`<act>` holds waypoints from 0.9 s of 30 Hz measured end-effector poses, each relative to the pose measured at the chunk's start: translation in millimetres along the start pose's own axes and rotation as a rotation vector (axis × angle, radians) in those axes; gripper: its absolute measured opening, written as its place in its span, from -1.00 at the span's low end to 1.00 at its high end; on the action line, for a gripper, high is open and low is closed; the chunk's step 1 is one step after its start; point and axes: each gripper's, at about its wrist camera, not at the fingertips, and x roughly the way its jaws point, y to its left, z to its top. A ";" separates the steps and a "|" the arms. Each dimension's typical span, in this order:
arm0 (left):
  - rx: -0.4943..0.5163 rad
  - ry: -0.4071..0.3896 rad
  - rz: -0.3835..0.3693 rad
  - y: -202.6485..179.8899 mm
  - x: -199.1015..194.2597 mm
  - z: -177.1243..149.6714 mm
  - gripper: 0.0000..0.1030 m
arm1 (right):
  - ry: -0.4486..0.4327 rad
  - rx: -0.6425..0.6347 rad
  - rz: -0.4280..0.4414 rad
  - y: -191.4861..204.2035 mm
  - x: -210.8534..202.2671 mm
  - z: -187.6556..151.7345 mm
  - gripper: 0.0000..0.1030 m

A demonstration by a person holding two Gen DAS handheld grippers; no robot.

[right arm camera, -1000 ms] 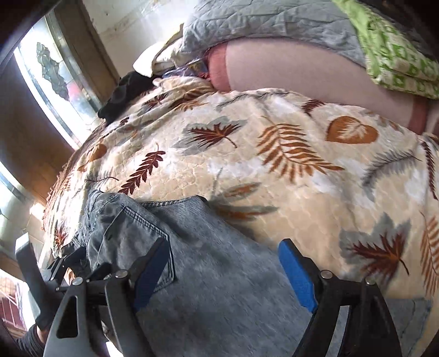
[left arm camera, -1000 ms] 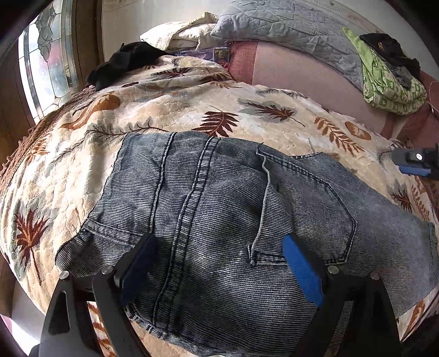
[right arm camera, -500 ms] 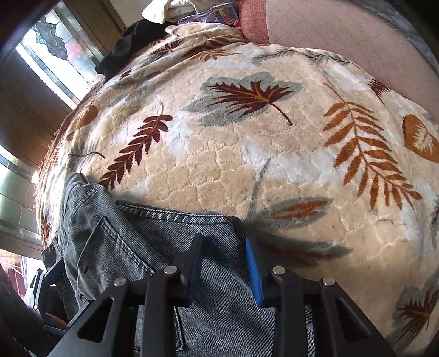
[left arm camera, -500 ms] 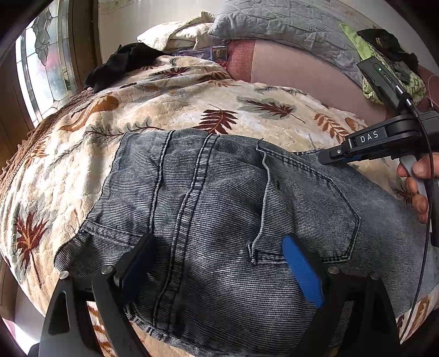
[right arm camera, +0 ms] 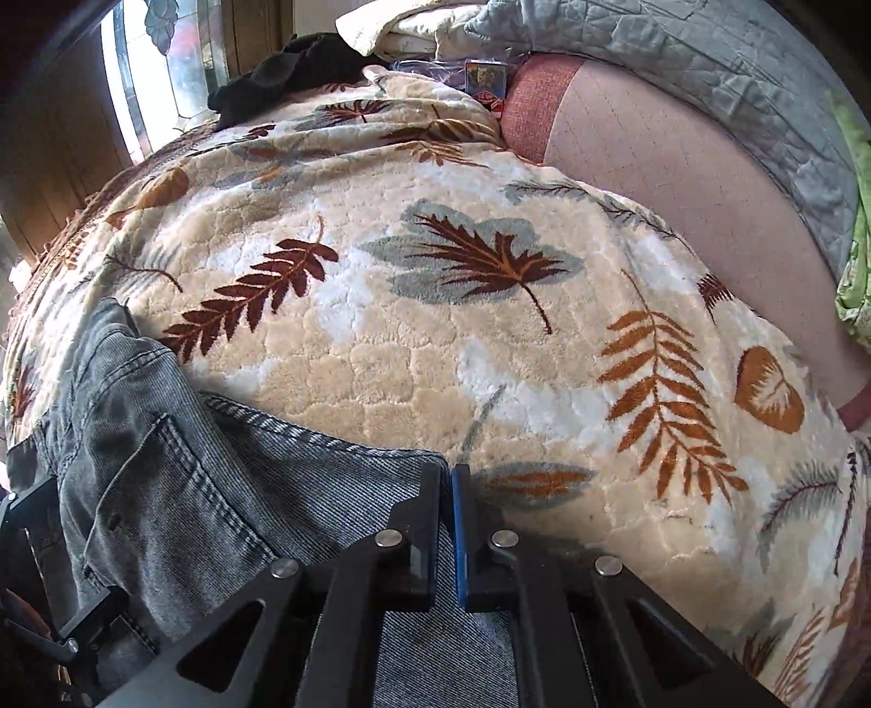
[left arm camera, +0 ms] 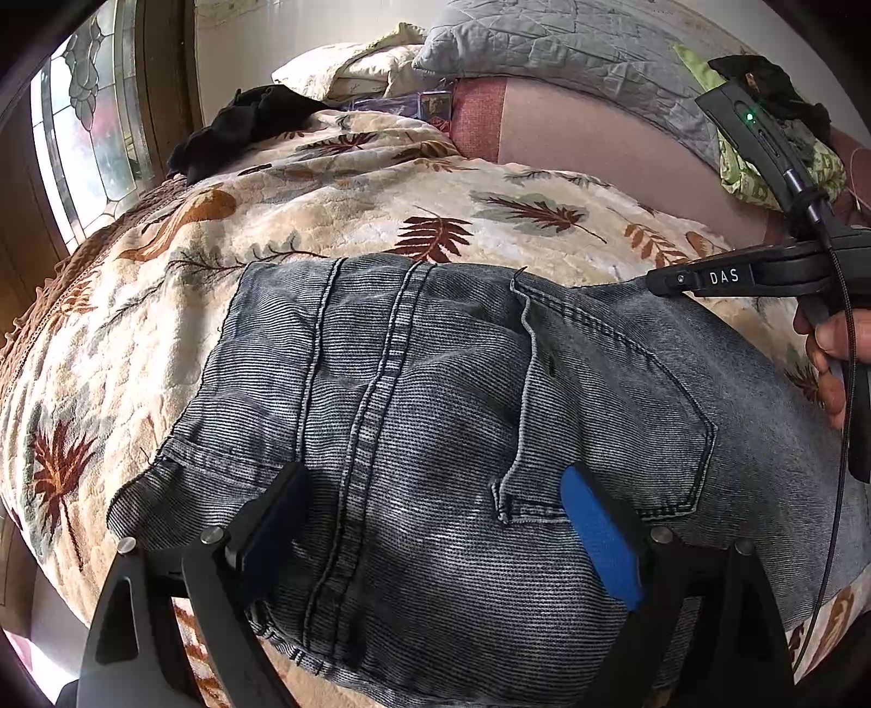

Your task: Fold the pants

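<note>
Grey-blue jeans (left arm camera: 435, 381) lie folded on a leaf-patterned blanket (left arm camera: 381, 179), back pocket up. My left gripper (left arm camera: 435, 523) hovers open over their near part, one blue pad on each side of the centre seam, nothing pinched. In the left wrist view my right gripper (left arm camera: 661, 283) reaches in from the right to the jeans' far edge, held by a hand (left arm camera: 833, 354). In the right wrist view the right gripper (right arm camera: 452, 484) is closing, its pads pressed together on the far hem of the jeans (right arm camera: 190, 490).
The blanket (right arm camera: 435, 327) spreads out beyond the jeans. A black garment (left arm camera: 239, 125) lies at the back left by a stained-glass window (left arm camera: 92, 136). Grey quilted pillows (left arm camera: 571, 49) and green cloth (left arm camera: 762, 174) sit at the back right.
My right gripper came in from the right to the jeans' far edge, rolled, and its jaws went from wide open to shut on the hem. The left gripper stayed put.
</note>
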 end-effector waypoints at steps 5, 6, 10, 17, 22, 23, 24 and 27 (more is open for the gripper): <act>0.004 -0.001 0.003 -0.5 0.3 -0.7 0.81 | -0.001 0.014 -0.027 -3.2 9.6 -2.7 -0.95; 0.005 -0.001 0.004 -0.6 0.4 -0.8 0.81 | 0.004 0.025 -0.010 -4.6 10.5 -2.9 -0.95; 0.009 -0.002 0.007 -1.0 0.5 -1.4 0.81 | -0.009 0.081 0.036 -11.8 4.3 -2.9 -0.93; 0.007 -0.002 0.007 -1.1 0.6 -1.7 0.81 | -0.043 0.145 0.104 -7.0 -17.4 -10.9 -0.93; 0.012 -0.005 0.011 -1.5 0.6 -2.5 0.82 | 0.011 0.074 -0.039 -6.0 8.8 -14.6 -0.93; 0.014 -0.005 0.011 -1.6 0.5 -2.7 0.82 | 0.018 0.084 -0.071 -9.8 11.5 -15.1 -0.93; 0.015 -0.006 0.012 -1.8 0.6 -2.7 0.82 | 0.022 0.105 -0.086 -15.2 11.8 -15.9 -0.93; 0.012 -0.004 0.013 -2.0 0.6 -2.4 0.82 | -0.019 0.137 -0.061 -23.7 -0.9 -18.9 -0.93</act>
